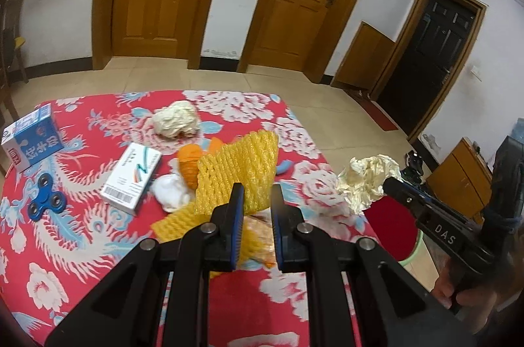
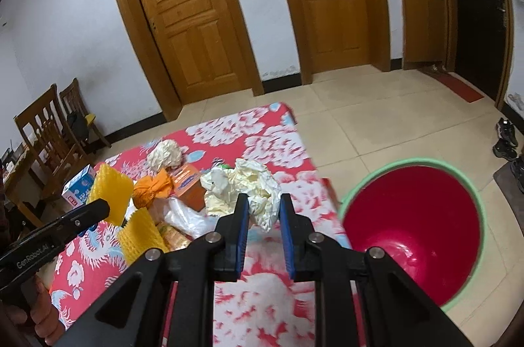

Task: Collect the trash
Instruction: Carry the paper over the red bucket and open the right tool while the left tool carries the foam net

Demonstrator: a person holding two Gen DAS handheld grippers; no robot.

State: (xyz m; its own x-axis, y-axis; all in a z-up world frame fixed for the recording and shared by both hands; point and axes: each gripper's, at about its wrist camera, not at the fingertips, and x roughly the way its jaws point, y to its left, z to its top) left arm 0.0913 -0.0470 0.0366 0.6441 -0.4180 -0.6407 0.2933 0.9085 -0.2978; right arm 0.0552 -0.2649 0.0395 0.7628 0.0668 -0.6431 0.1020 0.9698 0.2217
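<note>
In the left wrist view, the left gripper clamps a yellow foam fruit net, lifted above the red floral tablecloth; a fidget spinner, a milk carton and a white box lie far left. In the right wrist view, the right gripper grips crumpled cream paper near the table's right edge, left of the red bin on the floor.

Left gripper jaws pinch yellow foam net; right gripper holds crumpled paper.
</note>
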